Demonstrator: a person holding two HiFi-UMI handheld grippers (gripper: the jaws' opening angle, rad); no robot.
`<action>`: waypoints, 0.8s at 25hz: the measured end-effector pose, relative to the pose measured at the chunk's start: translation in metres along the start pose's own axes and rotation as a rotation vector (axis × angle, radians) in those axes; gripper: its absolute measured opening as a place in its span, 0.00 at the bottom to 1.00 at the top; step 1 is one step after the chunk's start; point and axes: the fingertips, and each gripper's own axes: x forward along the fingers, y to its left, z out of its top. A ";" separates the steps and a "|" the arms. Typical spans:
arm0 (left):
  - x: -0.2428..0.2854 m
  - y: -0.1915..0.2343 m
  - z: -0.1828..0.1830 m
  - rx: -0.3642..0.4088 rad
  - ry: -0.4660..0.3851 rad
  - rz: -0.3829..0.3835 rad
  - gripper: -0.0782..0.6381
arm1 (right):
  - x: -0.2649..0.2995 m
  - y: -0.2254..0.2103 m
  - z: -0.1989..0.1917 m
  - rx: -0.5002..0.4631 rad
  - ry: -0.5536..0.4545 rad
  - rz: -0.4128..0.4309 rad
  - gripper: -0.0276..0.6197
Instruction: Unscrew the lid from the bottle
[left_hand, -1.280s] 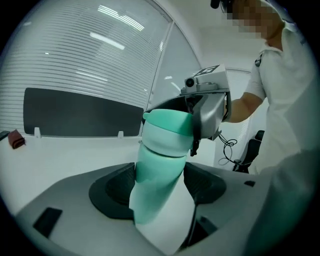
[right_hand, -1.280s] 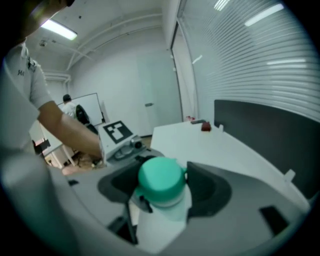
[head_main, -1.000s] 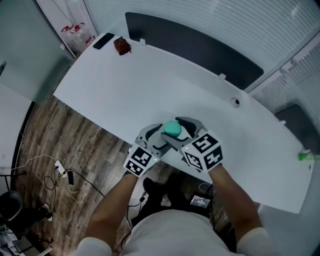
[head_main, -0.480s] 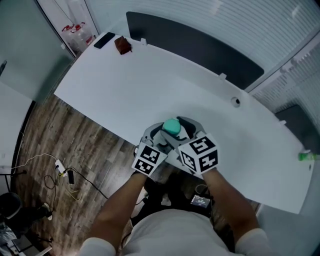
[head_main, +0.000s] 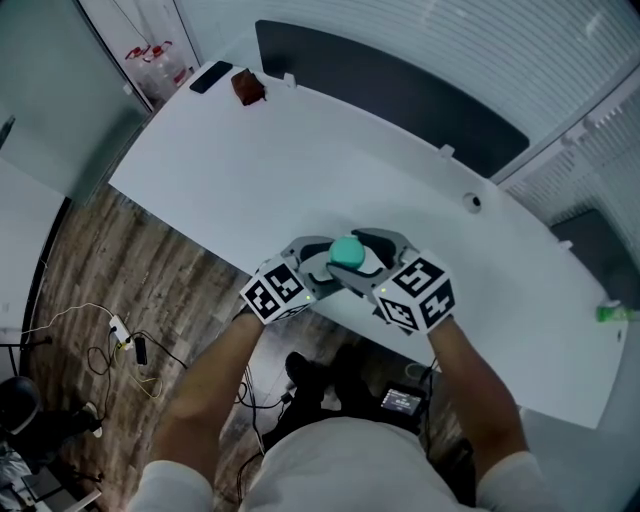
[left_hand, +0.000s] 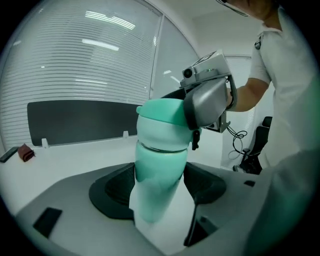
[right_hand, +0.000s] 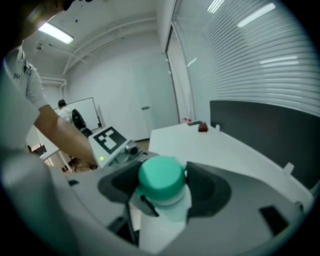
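Observation:
A mint-green bottle (left_hand: 159, 172) with a darker green lid (head_main: 347, 251) is held over the white desk's near edge (head_main: 215, 255). My left gripper (head_main: 312, 266) is shut on the bottle's body, its dark pads (left_hand: 112, 192) pressed to both sides. From the right, my right gripper (head_main: 372, 256) is shut on the lid (right_hand: 160, 177), a pad (right_hand: 207, 187) against each side of it. In the left gripper view the lid (left_hand: 162, 117) tops the tilted bottle, with the right gripper's grey finger (left_hand: 205, 102) over it. The pale bottle neck (right_hand: 167, 212) shows below the lid.
A black phone (head_main: 210, 76) and a brown object (head_main: 248, 87) lie at the desk's far left corner. A round cable hole (head_main: 474, 201) sits at the right, a green item (head_main: 615, 313) at the far right edge. A dark panel (head_main: 400, 95) backs the desk. Cables (head_main: 120, 340) lie on the wood floor.
The left gripper's marker cube has swung left and up, the right one's right and up: the two grippers have turned against each other around the bottle. Both grips hold.

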 end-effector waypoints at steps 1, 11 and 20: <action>-0.001 0.001 0.001 0.006 -0.001 0.027 0.54 | 0.000 -0.001 0.000 0.007 -0.006 -0.015 0.52; -0.008 0.009 -0.010 -0.221 -0.097 0.477 0.54 | -0.001 -0.008 0.001 0.156 -0.107 -0.274 0.52; -0.001 0.011 -0.010 -0.199 -0.065 0.404 0.54 | 0.000 -0.007 0.001 0.135 -0.089 -0.236 0.52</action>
